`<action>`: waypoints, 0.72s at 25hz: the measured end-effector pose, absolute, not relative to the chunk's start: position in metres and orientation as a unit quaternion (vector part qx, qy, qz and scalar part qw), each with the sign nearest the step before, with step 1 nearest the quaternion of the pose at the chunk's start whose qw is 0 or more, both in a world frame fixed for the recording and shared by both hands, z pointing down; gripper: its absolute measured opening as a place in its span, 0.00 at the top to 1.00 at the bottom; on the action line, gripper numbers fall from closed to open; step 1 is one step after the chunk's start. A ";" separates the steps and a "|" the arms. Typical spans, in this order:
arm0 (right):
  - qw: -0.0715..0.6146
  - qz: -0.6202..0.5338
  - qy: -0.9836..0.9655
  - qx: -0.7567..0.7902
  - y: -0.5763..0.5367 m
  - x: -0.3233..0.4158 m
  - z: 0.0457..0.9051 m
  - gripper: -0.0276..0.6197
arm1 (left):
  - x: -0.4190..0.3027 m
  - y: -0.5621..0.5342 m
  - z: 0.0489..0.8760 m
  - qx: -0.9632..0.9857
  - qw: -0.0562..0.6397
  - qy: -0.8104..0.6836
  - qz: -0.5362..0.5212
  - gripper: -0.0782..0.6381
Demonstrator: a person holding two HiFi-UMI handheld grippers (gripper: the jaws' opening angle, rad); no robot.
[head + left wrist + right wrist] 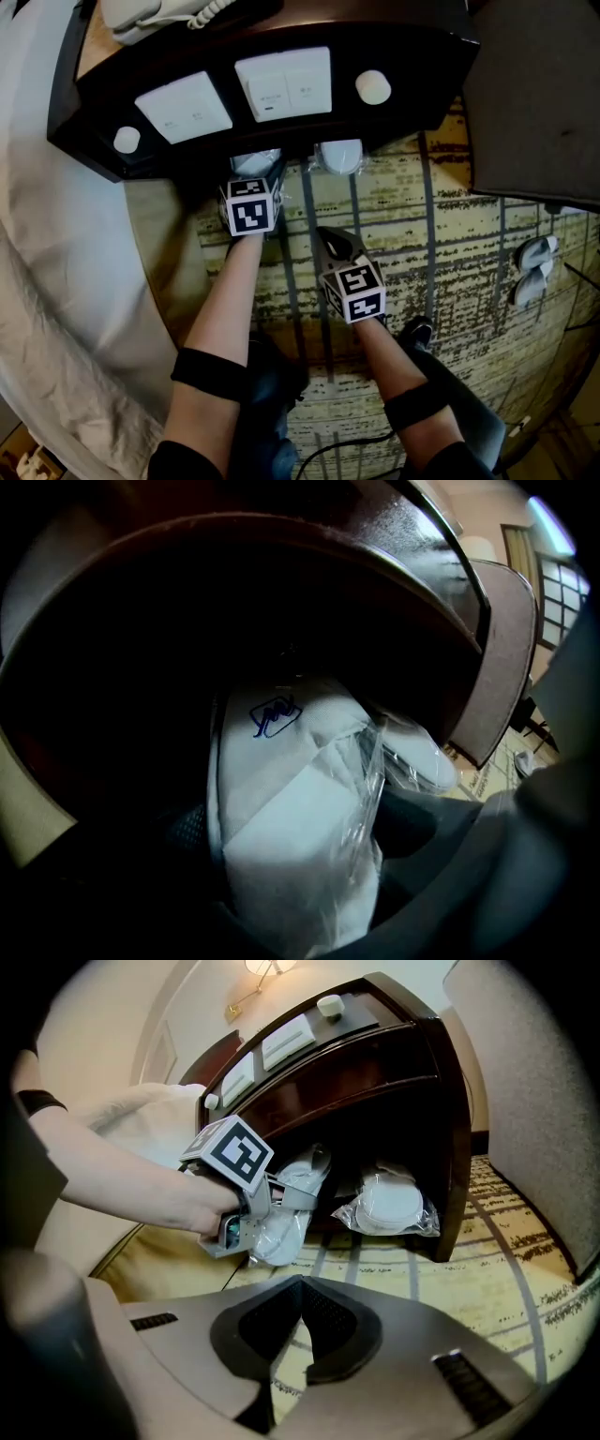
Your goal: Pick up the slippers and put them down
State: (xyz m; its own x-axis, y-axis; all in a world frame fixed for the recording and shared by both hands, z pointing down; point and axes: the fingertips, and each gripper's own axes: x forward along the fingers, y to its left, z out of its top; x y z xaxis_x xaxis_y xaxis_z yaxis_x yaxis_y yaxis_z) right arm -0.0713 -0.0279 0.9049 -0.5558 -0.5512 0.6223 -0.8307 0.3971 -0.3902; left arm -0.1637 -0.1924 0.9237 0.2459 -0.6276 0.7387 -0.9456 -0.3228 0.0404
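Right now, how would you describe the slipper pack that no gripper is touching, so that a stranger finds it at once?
Look under the dark wooden nightstand, in its open bottom shelf. At the shelf's right end lies a clear bag of white slippers. Unlike the other pack, which the left gripper holds, it rests untouched.

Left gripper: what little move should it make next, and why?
Probably pull the left gripper back, away from the nightstand. Its jaws look closed on the bagged slippers, which are right at the nightstand's dark opening, so they need to come clear before they can go down on the carpet.
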 end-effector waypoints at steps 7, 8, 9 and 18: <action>0.198 0.338 -0.813 0.430 -0.033 -0.066 0.905 0.95 | -0.159 -0.221 0.913 0.759 0.219 -0.530 0.308 0.24; 0.198 0.338 -0.813 0.430 -0.034 -0.065 0.905 0.95 | -0.160 -0.224 0.912 0.759 0.217 -0.532 0.306 0.24; 0.198 0.337 -0.814 0.430 -0.034 -0.064 0.905 0.95 | -0.160 -0.226 0.912 0.759 0.215 -0.534 0.303 0.24; 0.205 0.331 -0.812 0.435 -0.038 -0.051 0.910 0.95 | -0.166 -0.239 0.914 0.757 0.201 -0.554 0.282 0.23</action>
